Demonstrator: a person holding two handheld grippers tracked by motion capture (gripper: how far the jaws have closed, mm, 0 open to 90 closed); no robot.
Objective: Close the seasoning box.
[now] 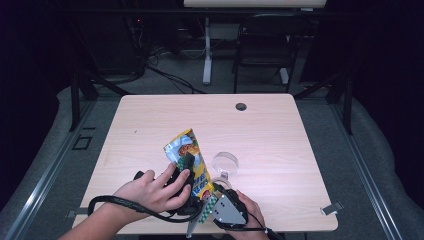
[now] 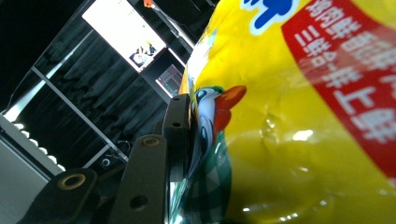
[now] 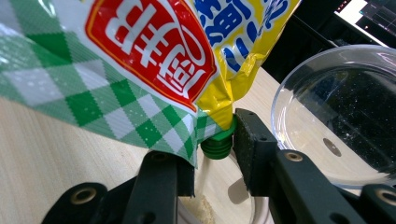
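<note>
Two grippers, both on the pouch (image 1: 190, 160), down at 6 o'clock near the front edge of the table (image 1: 280, 130). Your left gripper (image 1: 186, 167) clamps the pouch mid-body; in the left gripper view one jaw presses flat on the foil, the other is hidden behind the pouch (image 2: 299, 121). Your right gripper (image 1: 216, 196) sits at the pouch's lower end, jaws narrow around the green cap (image 3: 217, 145): in the right gripper view the right jaw touches the cap and the left jaw lies against the checked foil beside it. I read that as a grip on the cap, though the left contact is partly covered.

The pouch is tilted, top toward 11 o'clock, cap end toward 5 o'clock, lifted off the wood.

A clear bowl (image 1: 225, 162) sits just beside the pouch at 3 o'clock of it; its rim (image 3: 327, 93) runs close to your right jaw and is cut off at the frame edge. Little room there.

Open tabletop from 9 through 12 to 3 o'clock. A grommet (image 1: 241, 106) sits near the far edge at 12 o'clock, and a clip (image 1: 331, 208) at the front right corner.

Your left hand (image 1: 150, 192) covers the gripper body. Something pale lies under the right jaws, too blurred to name.
</note>
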